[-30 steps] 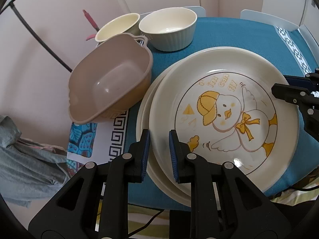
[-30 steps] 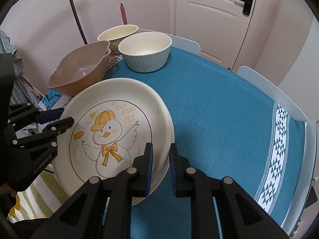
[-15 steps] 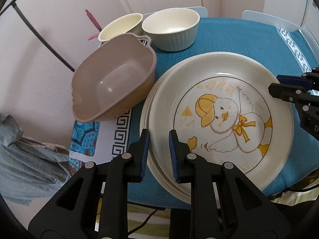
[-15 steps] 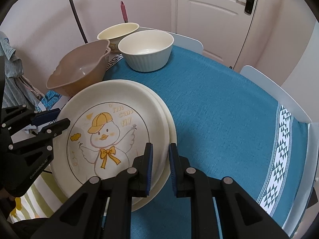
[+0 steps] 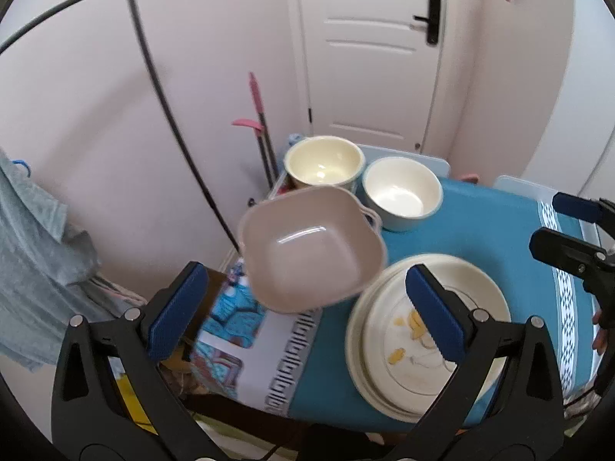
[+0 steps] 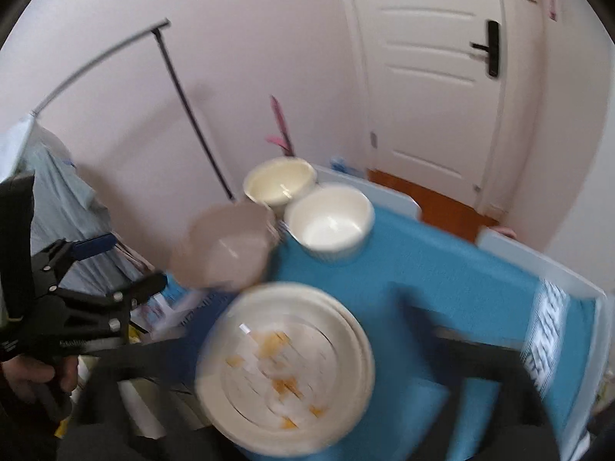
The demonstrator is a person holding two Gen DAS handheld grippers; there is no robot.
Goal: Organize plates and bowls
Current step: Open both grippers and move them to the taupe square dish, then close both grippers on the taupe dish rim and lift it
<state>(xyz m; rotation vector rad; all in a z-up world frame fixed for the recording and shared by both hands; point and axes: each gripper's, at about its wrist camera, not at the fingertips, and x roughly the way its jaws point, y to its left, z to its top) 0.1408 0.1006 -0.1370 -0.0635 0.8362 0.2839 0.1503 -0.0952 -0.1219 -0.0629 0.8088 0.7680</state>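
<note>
Here, a stack of plates (image 5: pixel 426 330) is seen lying flat on the blue cloth (image 5: pixel 480 226) that covers the counter, near its front edge, with a yellow cartoon print visible on the top plate. The left gripper (image 5: pixel 307 307) is held above the counter with its blue-padded fingers (image 5: pixel 177 307) spread wide and nothing between them. The right gripper (image 5: pixel 572 226) is caught at the right edge of the left wrist view, its fingers parted and empty as well (in its own view they are smeared by motion blur).

A tan bowl (image 5: pixel 311 247) with small side handles is shown just left of the plates, over the patterned edge of the cloth; whether it touches the stack cannot be told. Behind it, a cream bowl (image 5: pixel 324 163) and a white ribbed bowl (image 5: pixel 401 192) are set side by side at the far end of the counter, close enough that they may touch.

A white panelled door (image 5: pixel 369 53) with a black handle is seen in the background, a pink-handled tool (image 5: pixel 257 111) is leaned against the wall, and grey-blue fabric (image 5: pixel 34 261) is hung at the left.
</note>
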